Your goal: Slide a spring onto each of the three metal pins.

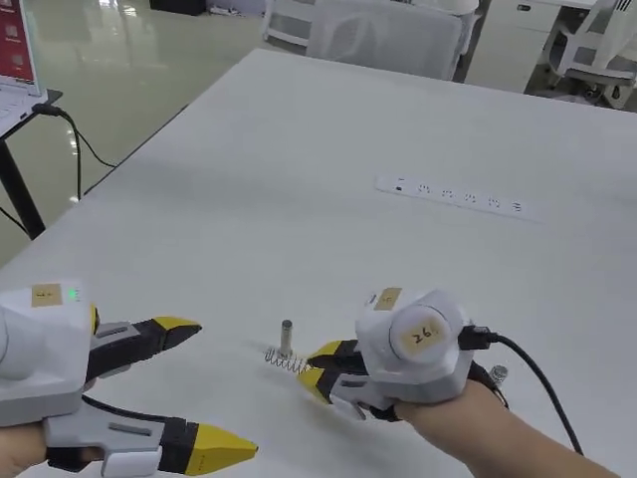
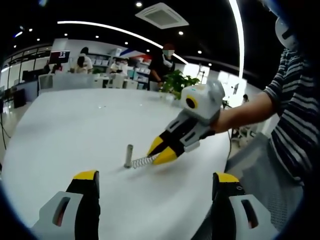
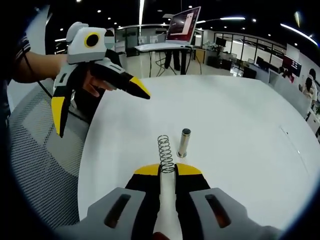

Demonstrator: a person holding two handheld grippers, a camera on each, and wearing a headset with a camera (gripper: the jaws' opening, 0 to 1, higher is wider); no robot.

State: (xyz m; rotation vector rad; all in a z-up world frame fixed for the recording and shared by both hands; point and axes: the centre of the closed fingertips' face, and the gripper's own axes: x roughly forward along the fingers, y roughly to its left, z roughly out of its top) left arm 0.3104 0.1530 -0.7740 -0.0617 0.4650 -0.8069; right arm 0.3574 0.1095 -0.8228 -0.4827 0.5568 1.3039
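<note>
Head view from above; gripper views low, opposed, pin (image 3: 184, 142) in common.

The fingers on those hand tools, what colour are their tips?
Yellow tips on black fingers, clearest in the head view.

Open-plan office: white table (image 1: 299, 149) w/ power strip (image 1: 458, 196), office chairs (image 1: 587, 55), laptop (image 3: 184, 22) on stand, ceiling AC unit (image 2: 161, 15), potted plant (image 2: 178, 82), ppl (image 2: 84, 61) at desks.

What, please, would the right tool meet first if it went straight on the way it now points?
Most likely the upright metal pin: it stands just ahead of the right tool, slightly right of the spring it grips. The spring's tip may pass on the pin's left; depth is unclear.
</note>
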